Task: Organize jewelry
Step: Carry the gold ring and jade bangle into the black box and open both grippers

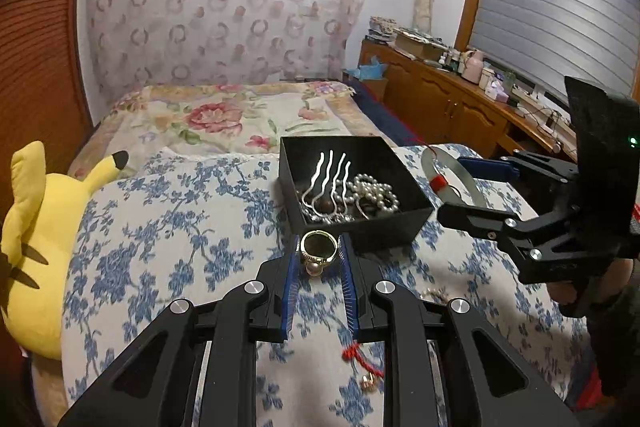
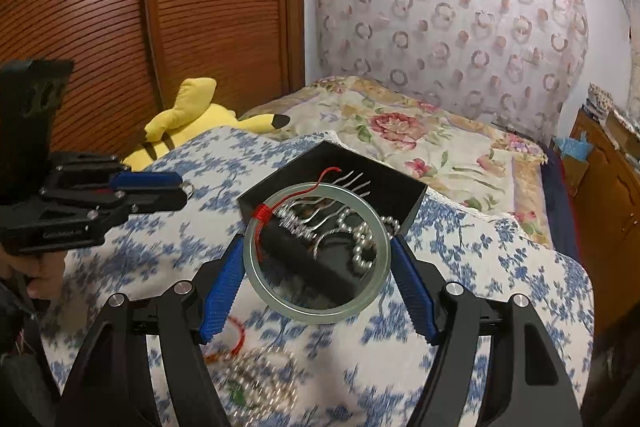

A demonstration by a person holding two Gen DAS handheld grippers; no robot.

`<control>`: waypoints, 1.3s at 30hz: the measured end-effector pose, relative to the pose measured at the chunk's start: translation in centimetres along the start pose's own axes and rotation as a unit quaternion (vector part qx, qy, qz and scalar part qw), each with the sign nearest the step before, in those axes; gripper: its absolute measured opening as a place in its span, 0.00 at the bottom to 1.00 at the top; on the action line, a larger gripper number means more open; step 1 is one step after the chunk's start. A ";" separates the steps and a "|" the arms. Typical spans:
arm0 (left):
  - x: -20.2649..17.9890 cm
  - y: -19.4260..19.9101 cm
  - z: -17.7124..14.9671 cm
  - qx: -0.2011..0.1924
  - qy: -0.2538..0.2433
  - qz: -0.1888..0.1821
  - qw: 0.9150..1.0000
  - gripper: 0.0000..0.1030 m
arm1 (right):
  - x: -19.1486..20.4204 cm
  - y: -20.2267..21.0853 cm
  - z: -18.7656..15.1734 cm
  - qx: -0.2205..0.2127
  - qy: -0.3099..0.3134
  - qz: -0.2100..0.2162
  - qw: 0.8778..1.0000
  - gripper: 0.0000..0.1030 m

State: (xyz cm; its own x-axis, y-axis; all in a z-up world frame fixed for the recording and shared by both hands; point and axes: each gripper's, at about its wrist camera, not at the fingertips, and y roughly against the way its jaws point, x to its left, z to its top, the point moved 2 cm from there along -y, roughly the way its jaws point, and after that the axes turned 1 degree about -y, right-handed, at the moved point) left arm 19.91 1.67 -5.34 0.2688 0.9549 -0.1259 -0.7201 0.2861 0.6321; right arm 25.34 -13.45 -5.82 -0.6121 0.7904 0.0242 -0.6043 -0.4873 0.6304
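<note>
Floral quilt (image 1: pixel 168 227); left gripper (image 1: pixel 319 259) pinches gold ring (image 1: pixel 318 247), right gripper (image 2: pixel 318 251) clamps glassy bangle (image 2: pixel 280 301).

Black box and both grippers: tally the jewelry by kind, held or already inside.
Gold ring, in left gripper: 1
Jade bangle, in right gripper: 1
Silver hairpins in black box: 2
Pearl strand in box: 1
Total: 5

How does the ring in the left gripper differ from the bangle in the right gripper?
The gold ring is small, metal and carries a pearl-like bead; the bangle is far larger, pale green and translucent, with red cord tied on. The left gripper is nearly closed around the ring, while the right gripper is spread wide across the bangle. Both are held near the black box.
</note>
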 end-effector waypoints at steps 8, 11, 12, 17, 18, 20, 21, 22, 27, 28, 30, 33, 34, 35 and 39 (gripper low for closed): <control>1.2 -2.1 2.6 0.009 0.007 -0.005 1.000 0.18 | -1.8 -3.3 1.6 0.018 -0.010 0.015 1.000 0.72; 1.3 -2.9 3.4 0.012 0.003 -0.005 1.000 0.18 | -2.2 -4.4 2.0 0.024 -0.011 0.021 0.999 0.72; 1.3 -3.2 3.7 0.013 0.002 -0.006 1.000 0.18 | -2.4 -4.8 2.0 0.027 -0.012 0.022 0.999 0.72; 1.6 -4.8 4.6 0.019 0.001 -0.007 1.000 0.18 | -2.7 -6.1 2.3 0.036 -0.019 0.030 0.999 0.72; 1.7 -5.1 4.8 0.020 0.001 -0.008 1.000 0.18 | -2.8 -6.4 2.4 0.038 -0.018 0.028 0.999 0.72; 1.7 -5.6 5.1 0.021 0.000 -0.008 1.000 0.18 | -2.8 -6.9 2.4 0.042 -0.018 0.026 0.999 0.72; 1.6 -5.9 5.2 0.021 0.000 -0.009 1.000 0.18 | -2.9 -7.0 2.4 0.043 -0.019 0.027 0.999 0.73; 1.6 -6.2 5.3 0.022 0.000 -0.010 1.000 0.18 | -2.9 -7.1 2.4 0.042 -0.019 0.028 0.999 0.76; 1.5 -7.6 5.7 0.028 -0.001 -0.015 0.999 0.18 | -3.3 -6.9 2.3 0.038 -0.023 0.023 0.999 0.79; 1.4 -7.8 5.7 0.029 -0.002 -0.016 0.999 0.18 | -3.5 -6.7 2.3 0.037 -0.023 0.022 0.999 0.79; 1.1 -8.2 5.8 0.031 -0.005 -0.018 0.999 0.18 | -3.8 -6.2 2.2 0.036 -0.027 0.017 0.999 0.79; 0.8 -8.9 6.0 0.034 -0.010 -0.020 0.999 0.18 | -4.4 -5.4 1.9 0.031 -0.036 0.012 0.999 0.79; 0.6 -9.0 6.1 0.035 -0.013 -0.020 0.999 0.18 | -4.6 -5.1 1.8 0.030 -0.039 0.011 0.999 0.79; 0.5 -9.2 6.3 0.035 -0.016 -0.018 0.999 0.18 | -4.8 -4.8 1.6 0.030 -0.041 0.008 0.999 0.79; 0.0 -9.3 6.5 0.032 -0.025 -0.007 0.999 0.26 | -5.0 -4.1 0.8 0.030 -0.045 0.002 0.999 0.79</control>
State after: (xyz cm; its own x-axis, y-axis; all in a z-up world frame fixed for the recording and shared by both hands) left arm 30.75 -1.53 -6.19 0.3102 0.9456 -0.0978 -0.6738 0.2912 0.6790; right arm 31.25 -15.15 -7.89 -0.5644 0.8201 0.0942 -0.5687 -0.4690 0.6757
